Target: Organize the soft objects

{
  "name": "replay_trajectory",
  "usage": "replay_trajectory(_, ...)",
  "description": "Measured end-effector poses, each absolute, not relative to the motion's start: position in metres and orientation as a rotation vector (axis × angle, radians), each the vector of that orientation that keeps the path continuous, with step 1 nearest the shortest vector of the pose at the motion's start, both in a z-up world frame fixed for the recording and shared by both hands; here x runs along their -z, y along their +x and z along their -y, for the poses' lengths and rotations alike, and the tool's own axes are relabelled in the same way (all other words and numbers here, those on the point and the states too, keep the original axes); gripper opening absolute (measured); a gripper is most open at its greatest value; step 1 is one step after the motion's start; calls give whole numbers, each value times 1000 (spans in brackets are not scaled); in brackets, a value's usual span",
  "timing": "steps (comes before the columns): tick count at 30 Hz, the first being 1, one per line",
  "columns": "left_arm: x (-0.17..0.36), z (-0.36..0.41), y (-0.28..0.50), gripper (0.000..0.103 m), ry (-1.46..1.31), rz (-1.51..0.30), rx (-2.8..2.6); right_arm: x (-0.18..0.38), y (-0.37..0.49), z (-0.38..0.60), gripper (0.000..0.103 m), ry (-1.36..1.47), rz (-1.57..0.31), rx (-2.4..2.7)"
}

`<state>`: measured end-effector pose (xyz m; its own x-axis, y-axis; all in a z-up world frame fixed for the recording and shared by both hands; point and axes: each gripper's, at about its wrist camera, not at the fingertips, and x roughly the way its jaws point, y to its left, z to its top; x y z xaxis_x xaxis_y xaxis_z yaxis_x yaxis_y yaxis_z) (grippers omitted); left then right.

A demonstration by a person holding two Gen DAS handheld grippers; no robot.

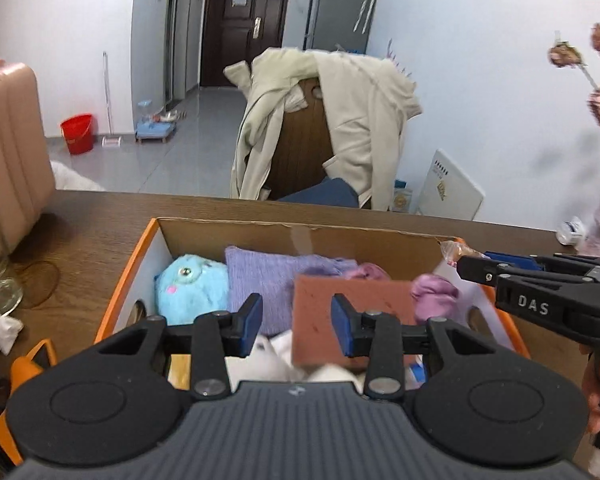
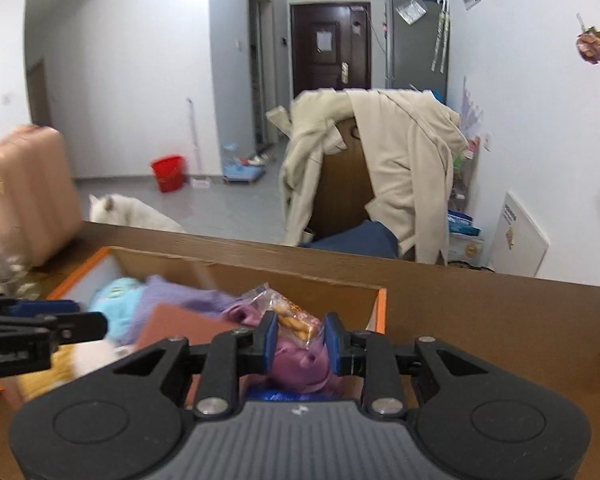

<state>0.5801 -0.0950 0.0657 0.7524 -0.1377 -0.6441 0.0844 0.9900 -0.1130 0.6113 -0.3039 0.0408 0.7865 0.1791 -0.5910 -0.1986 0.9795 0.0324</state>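
Orange-rimmed cardboard box (image 1: 236, 230) on table holds the soft items. Brown sponge block (image 1: 352, 316) lies flat, long axis left-right, just ahead of left gripper (image 1: 296, 330), jaws spread, empty. Right gripper (image 2: 300, 342) is nearer the box's right end, clenched on snack packet (image 2: 288, 316).

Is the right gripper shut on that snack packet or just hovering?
Cannot tell. The right gripper brackets the clear plastic snack packet above the orange-edged cardboard box, but contact is unclear.

The left gripper (image 1: 296, 326) hangs with jaws apart, while the right gripper (image 2: 300, 342) is clamped closed.
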Motion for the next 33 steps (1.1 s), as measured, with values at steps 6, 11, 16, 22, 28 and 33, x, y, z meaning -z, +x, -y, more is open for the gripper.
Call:
replay_trajectory(6,-52,95,614,86,-48,-762,108,-18,659,289,47,-76,-724,-173)
replay_trajectory(11,-49,100,611,98,-13,-736,109,-7,662,280,71,-85,-758,-169)
replay_trajectory(16,-62,99,599,102,-15,-707,111,-23,646,284,72,-60,-739,-178)
replay_trajectory(22,-99,94,568,103,-25,-653,106,-68,606,296,79,-27,-662,-184)
replay_trajectory(28,-133,88,511,103,-39,-569,100,-112,545,303,84,-12,-551,-180)
replay_trajectory(33,-146,80,449,103,-48,-497,102,-131,476,308,87,17,-445,-187)
